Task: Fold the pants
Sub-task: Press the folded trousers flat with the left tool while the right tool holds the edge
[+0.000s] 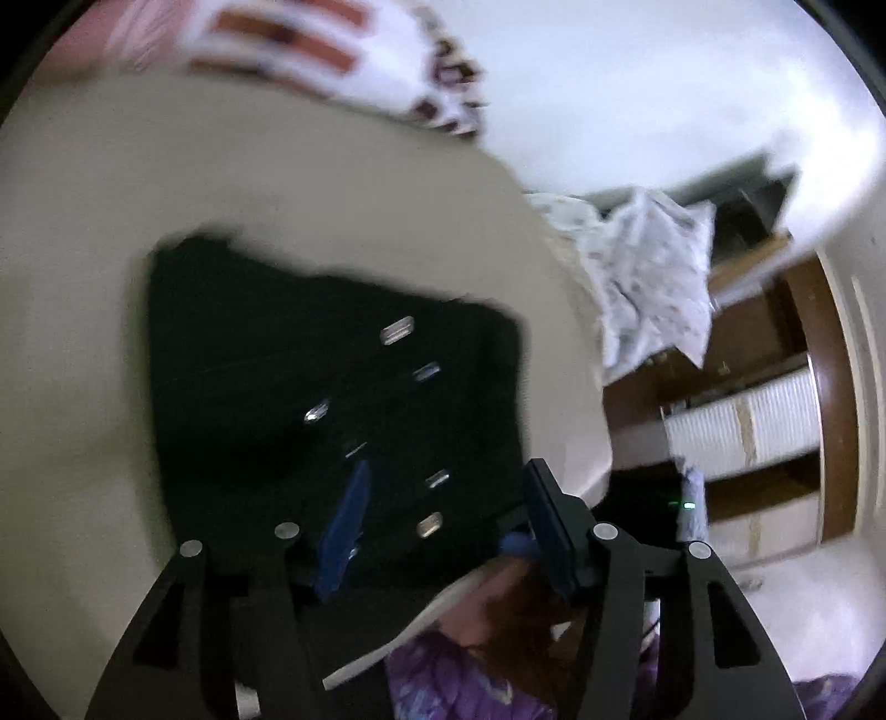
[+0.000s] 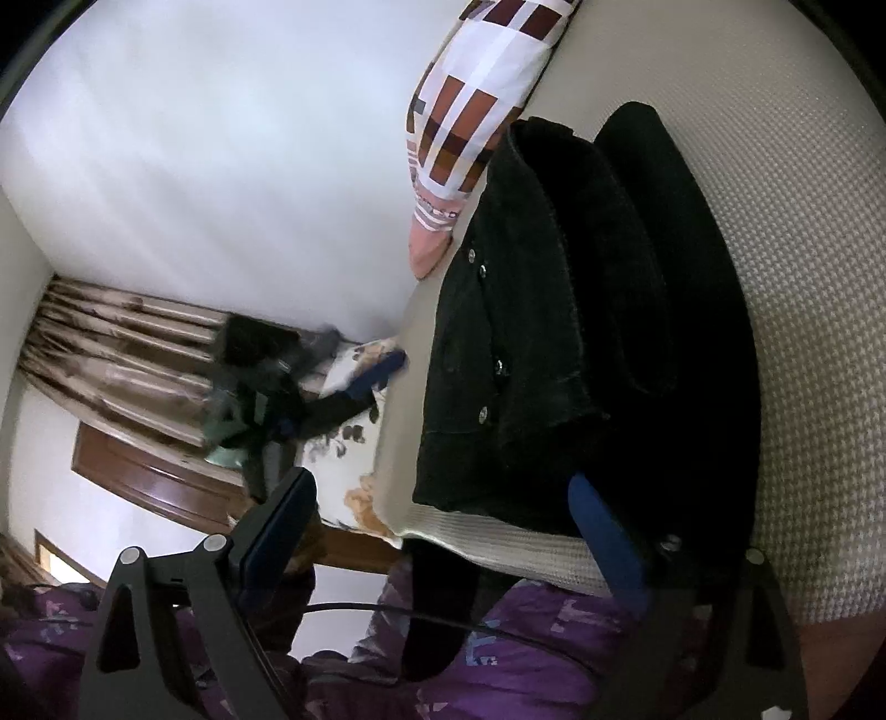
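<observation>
Black pants (image 1: 332,376) with silver buttons lie folded on a cream bed (image 1: 111,249) near its edge. In the right wrist view the pants (image 2: 581,343) lie in thick folds on the textured bedcover (image 2: 803,332), with a dark strip hanging over the bed edge. My left gripper (image 1: 448,482) is open just above the near end of the pants, holding nothing. My right gripper (image 2: 443,487) is open at the bed edge, its right finger (image 2: 603,531) by the near end of the pants, holding nothing.
A pillow (image 2: 470,99) with a brown and white block pattern lies at the far end of the bed, also in the left wrist view (image 1: 310,50). A floral cloth (image 1: 648,282), wooden furniture (image 1: 775,343) and purple fabric (image 2: 498,653) lie beyond the bed edge.
</observation>
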The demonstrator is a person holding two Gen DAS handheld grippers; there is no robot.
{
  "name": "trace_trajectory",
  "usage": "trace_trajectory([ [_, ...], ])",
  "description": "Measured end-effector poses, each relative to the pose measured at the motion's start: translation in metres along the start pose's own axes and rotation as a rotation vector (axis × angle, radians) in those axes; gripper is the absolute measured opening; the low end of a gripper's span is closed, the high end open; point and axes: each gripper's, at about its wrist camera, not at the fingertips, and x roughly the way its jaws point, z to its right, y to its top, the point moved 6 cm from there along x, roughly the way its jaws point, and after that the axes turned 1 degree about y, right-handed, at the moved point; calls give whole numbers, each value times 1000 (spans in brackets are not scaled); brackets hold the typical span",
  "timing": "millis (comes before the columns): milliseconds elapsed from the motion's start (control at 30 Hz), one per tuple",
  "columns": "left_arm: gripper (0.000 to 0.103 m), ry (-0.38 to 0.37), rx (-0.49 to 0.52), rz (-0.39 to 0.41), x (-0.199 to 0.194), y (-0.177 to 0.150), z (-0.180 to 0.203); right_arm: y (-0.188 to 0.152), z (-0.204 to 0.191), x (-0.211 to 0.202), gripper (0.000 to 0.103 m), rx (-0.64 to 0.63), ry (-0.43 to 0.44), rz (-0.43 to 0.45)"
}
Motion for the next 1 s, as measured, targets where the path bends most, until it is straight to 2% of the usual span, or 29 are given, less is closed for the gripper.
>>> trace_trajectory([
  [67, 58, -13, -82, -3, -1, -12, -22, -1, -10, -10, 92, -55, -26, 22],
  [133, 58, -8, -107, 8, -3, -17, -37, 0, -8, -24, 92, -90, -78, 41],
  [200, 58, -25, -129, 21, -4, -20, -44, 3, 1, -28, 92, -65, -89, 47],
  [300, 59, -36, -153, 26, -5, -22, -47, 10, 8, -37, 92, -31, -104, 109],
  [367, 60, -32, -142, 18, -7, -23, -45, 16, 3, -46, 92, -82, -190, 160],
  [400, 60, -30, -136, 16, -6, -22, -42, 19, 1, -52, 92, -106, -205, 180],
  [467, 62, -20, -118, 14, -4, -22, -37, 24, 3, -60, 92, -81, -169, 175],
  [533, 63, -29, -120, 12, 0, -22, -35, 29, 16, -65, 92, 3, -112, 173],
  [633, 65, -46, -149, 8, 5, -21, -34, 40, 30, -70, 92, 116, 37, 208],
  [700, 65, -58, -164, 5, 5, -22, -35, 48, 35, -69, 92, 145, 65, 222],
  [867, 66, -73, -183, 0, 3, -22, -39, 61, 32, -45, 92, 117, 42, 159],
  [1000, 66, -79, -198, -2, 4, -22, -40, 68, 28, -33, 91, 28, -101, 123],
])
